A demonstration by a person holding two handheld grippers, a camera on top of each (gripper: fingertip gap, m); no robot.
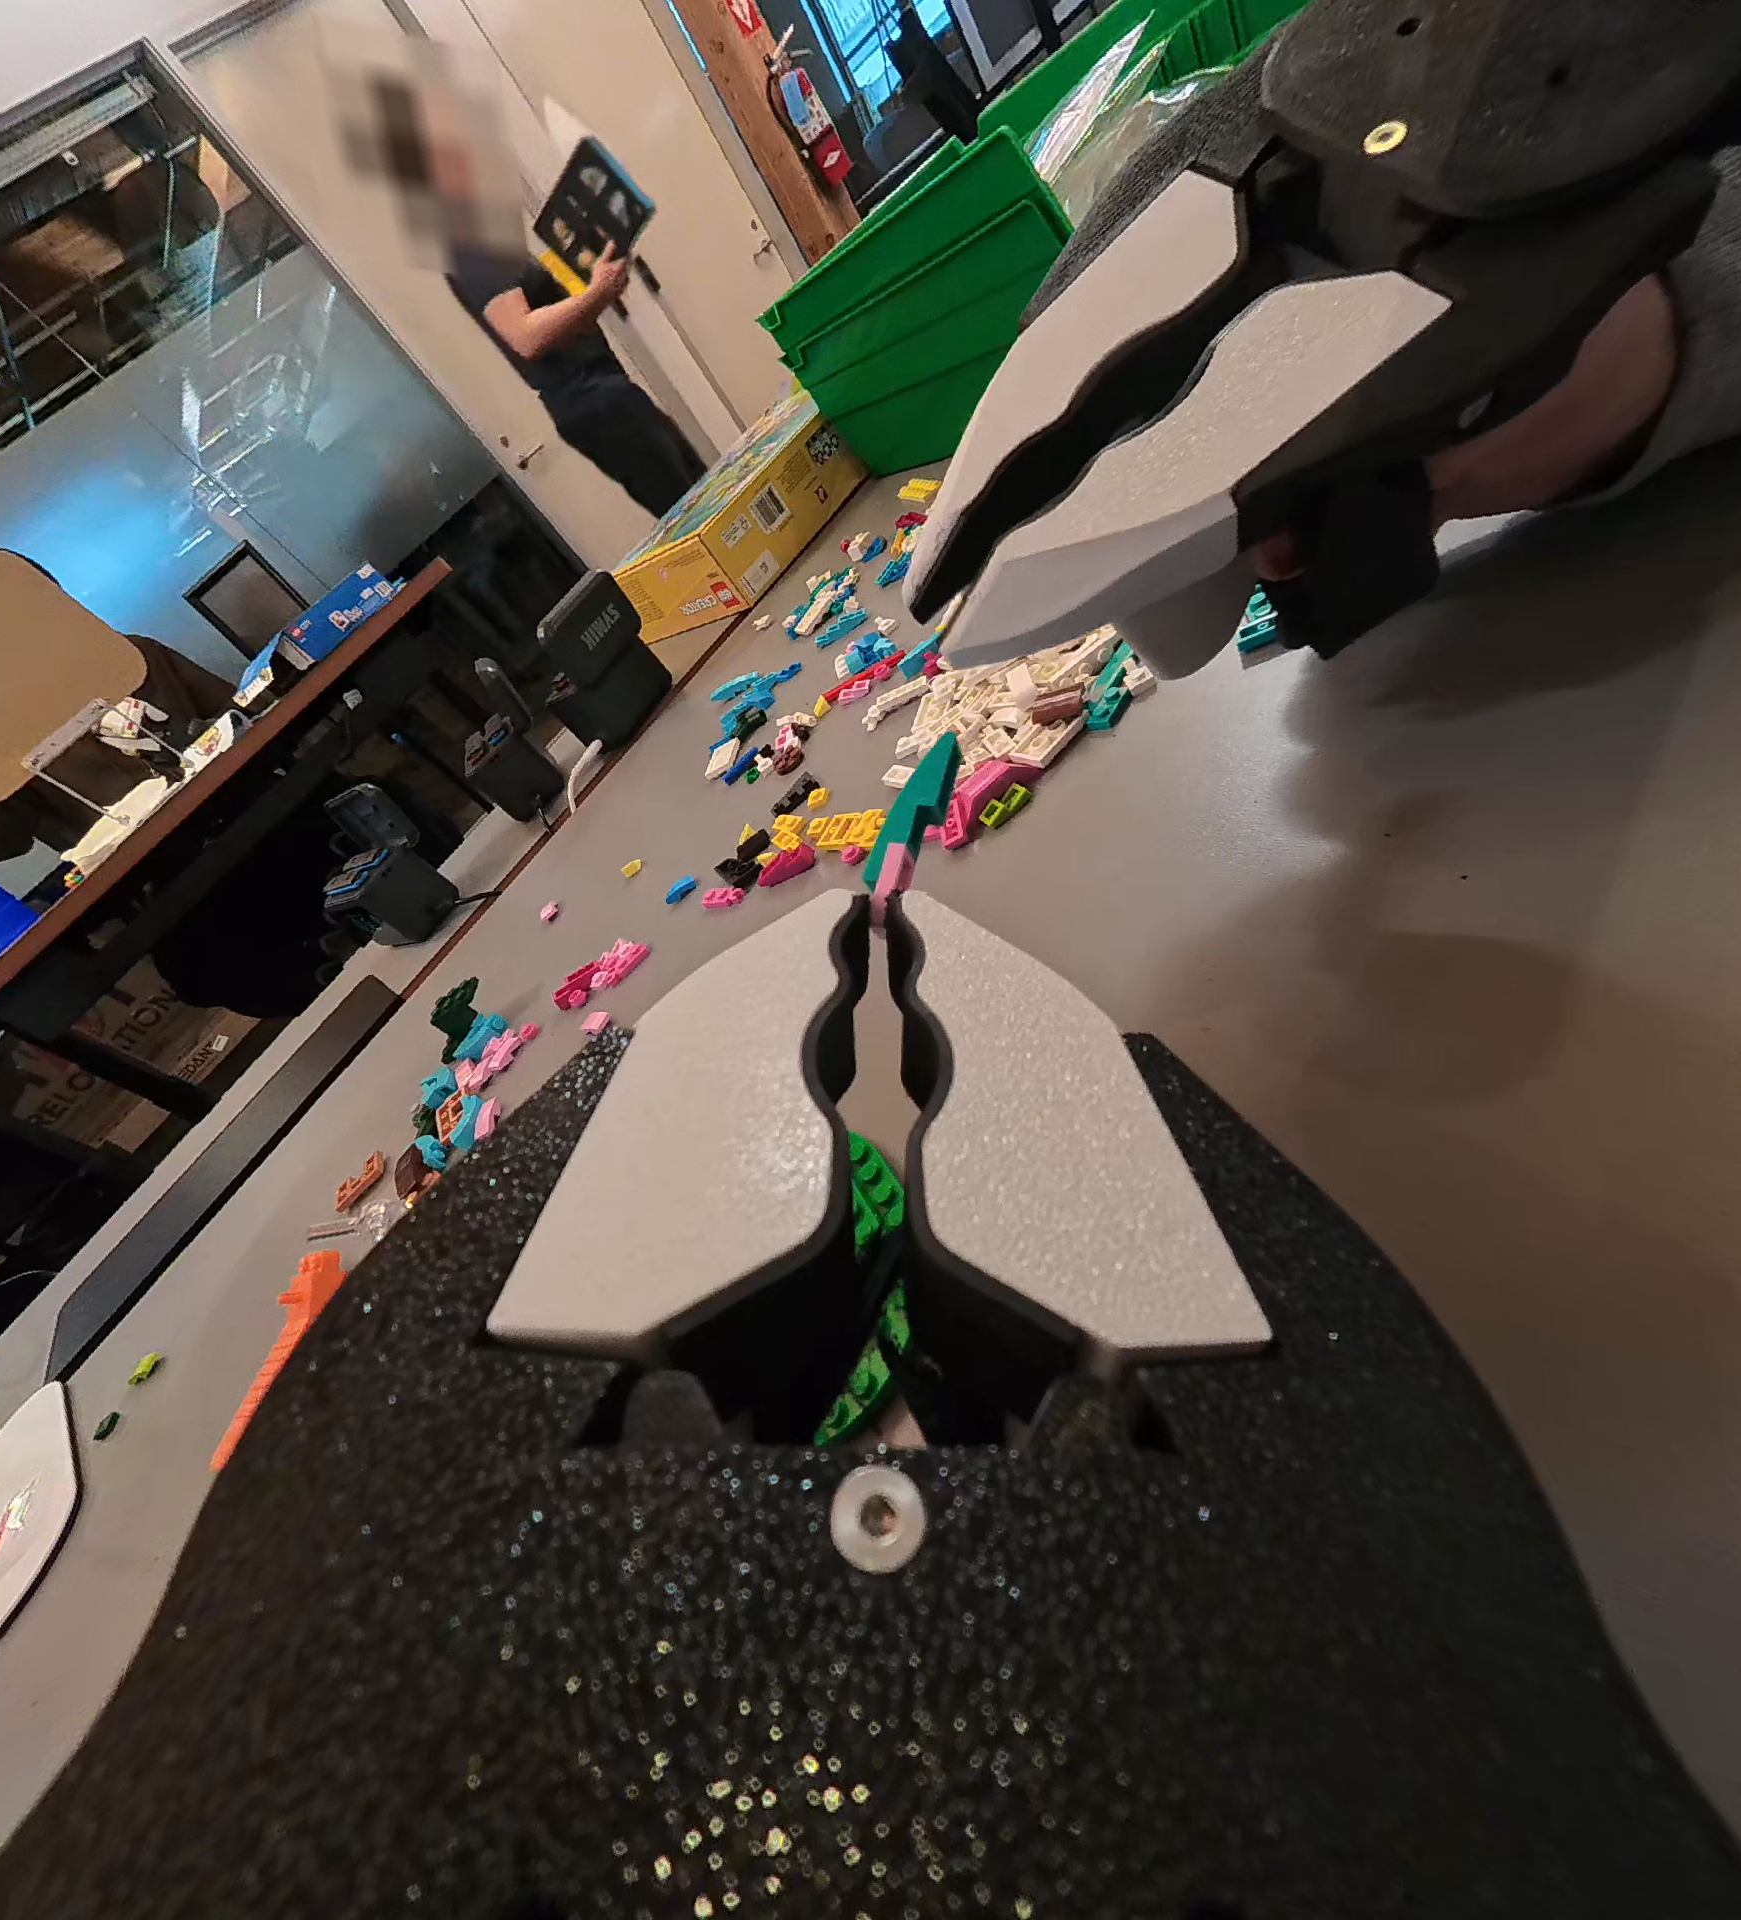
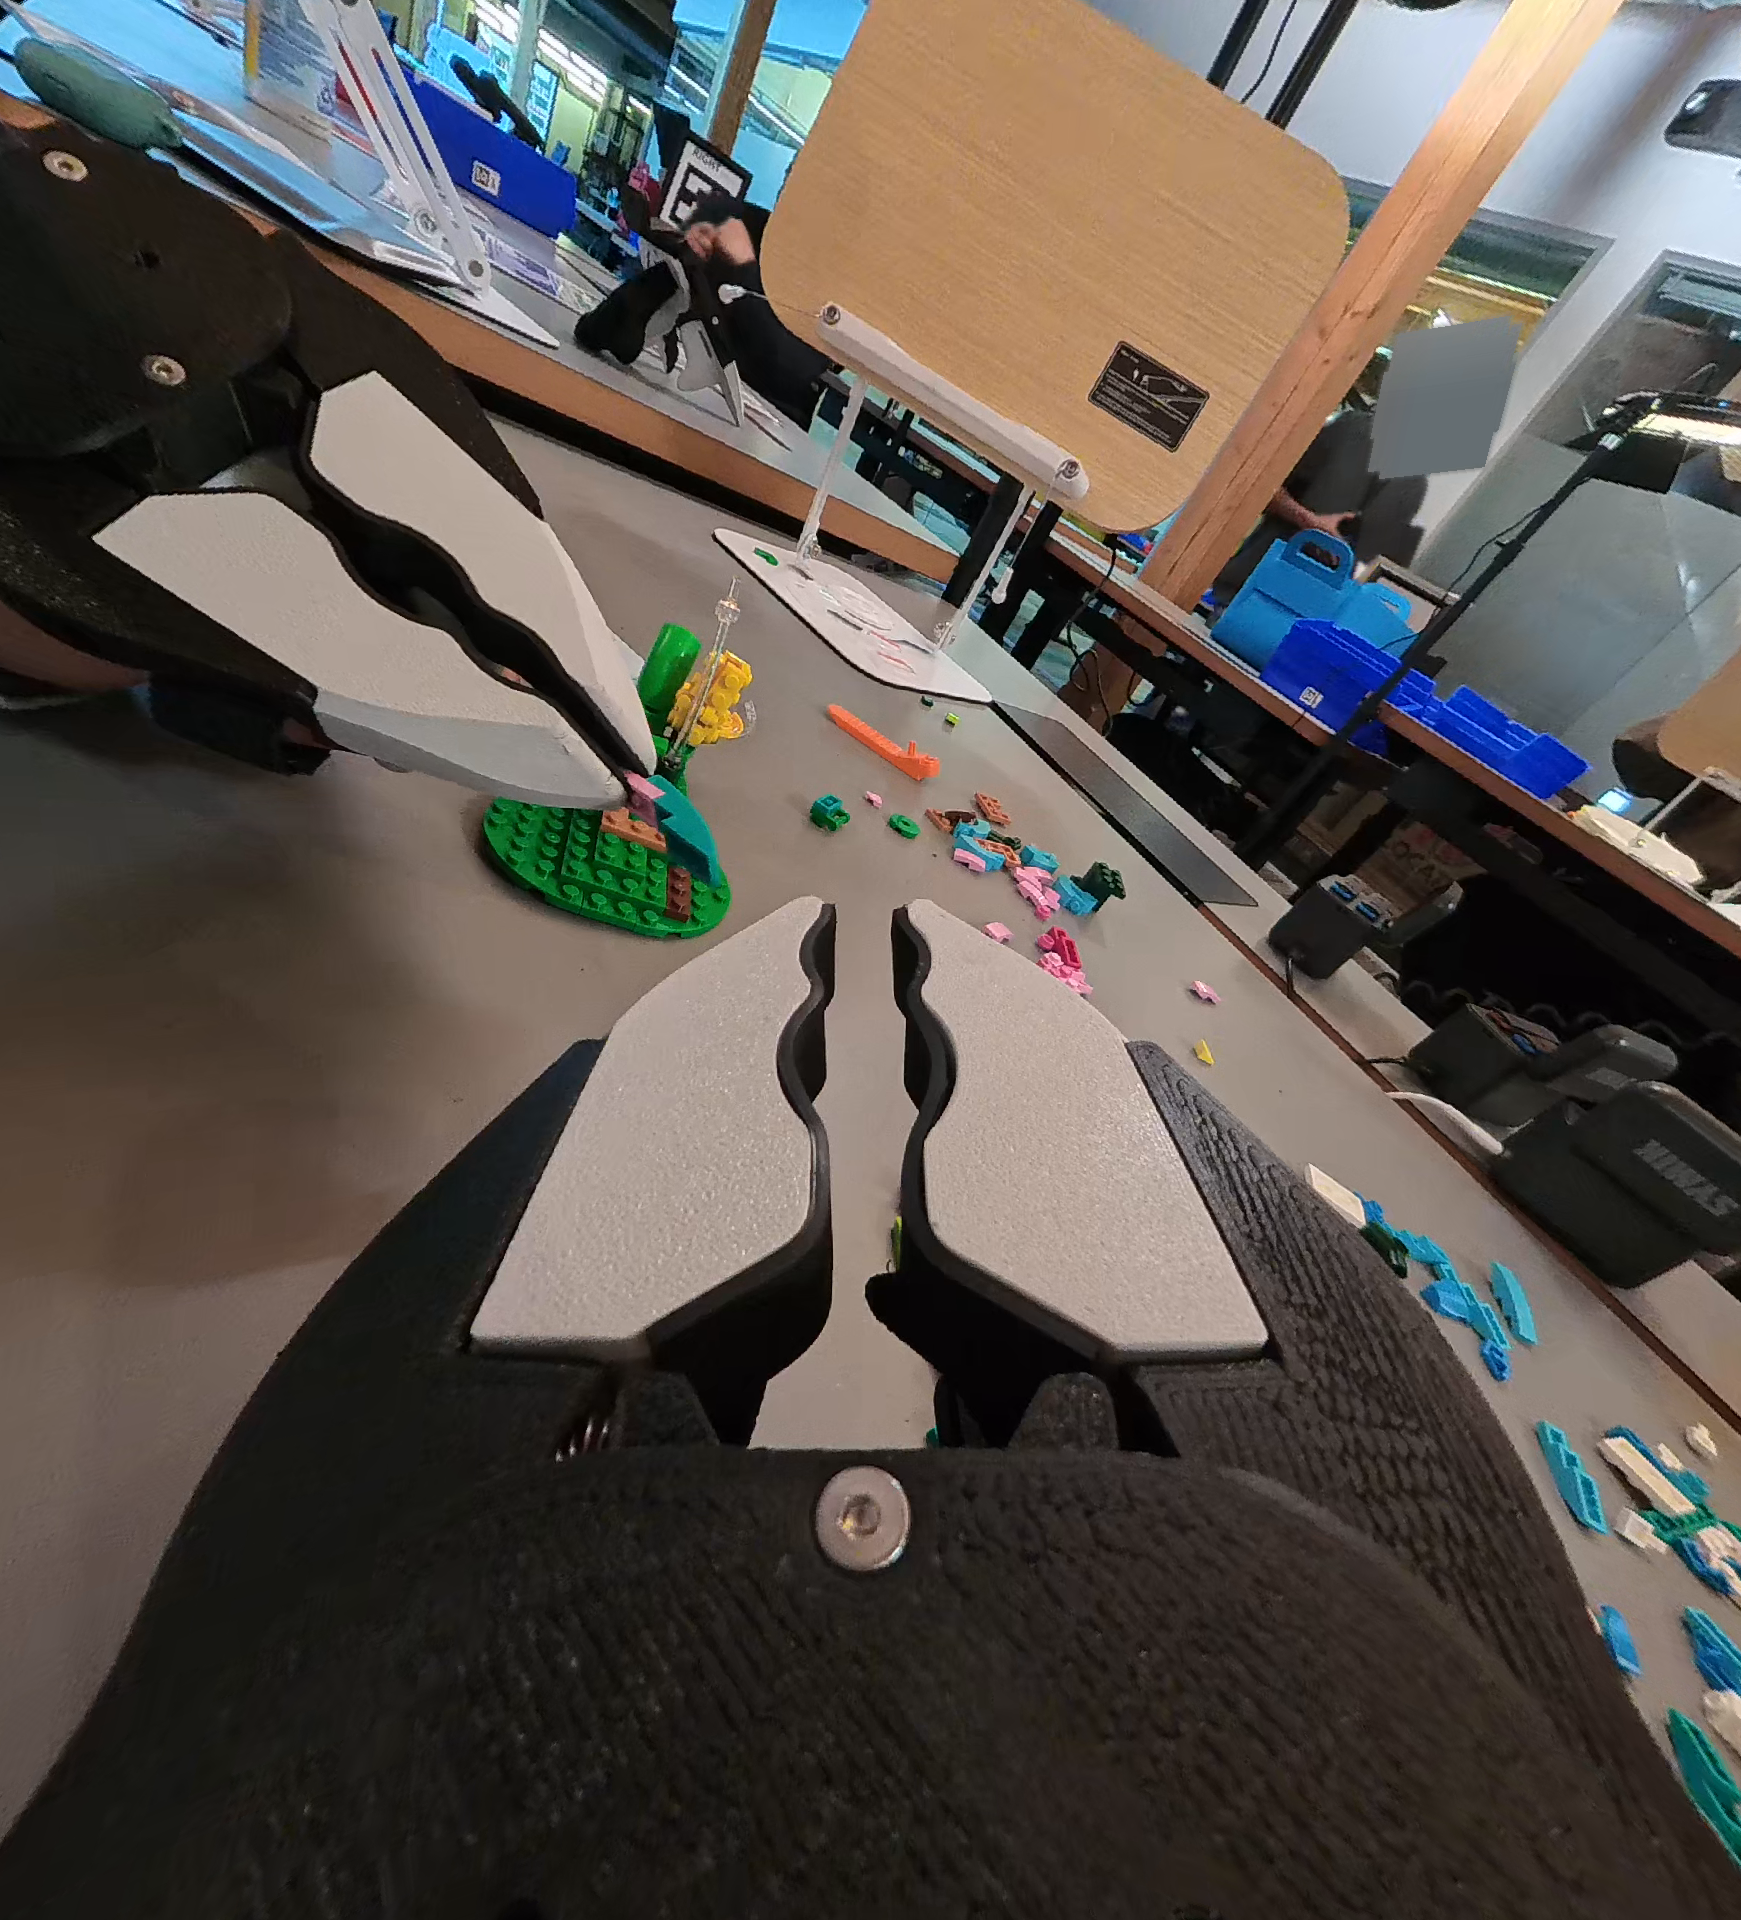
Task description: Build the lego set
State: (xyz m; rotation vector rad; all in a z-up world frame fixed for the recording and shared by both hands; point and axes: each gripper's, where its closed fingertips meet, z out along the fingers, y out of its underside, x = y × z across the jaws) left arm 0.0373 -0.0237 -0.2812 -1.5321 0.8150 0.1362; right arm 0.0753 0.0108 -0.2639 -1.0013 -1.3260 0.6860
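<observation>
The left gripper pinches a small piece at its fingertips; the right gripper hovers, jaws slightly parted, holding nothing.

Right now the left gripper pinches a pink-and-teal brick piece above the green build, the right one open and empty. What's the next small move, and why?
Probably ease the left gripper straight down. Its tips pinch the pink end of the pink-and-teal brick piece, whose teal end slants over the green baseplate beside a brown brick; whether it is seated, I cannot tell. The right gripper stands apart, free to steady the plate.
</observation>
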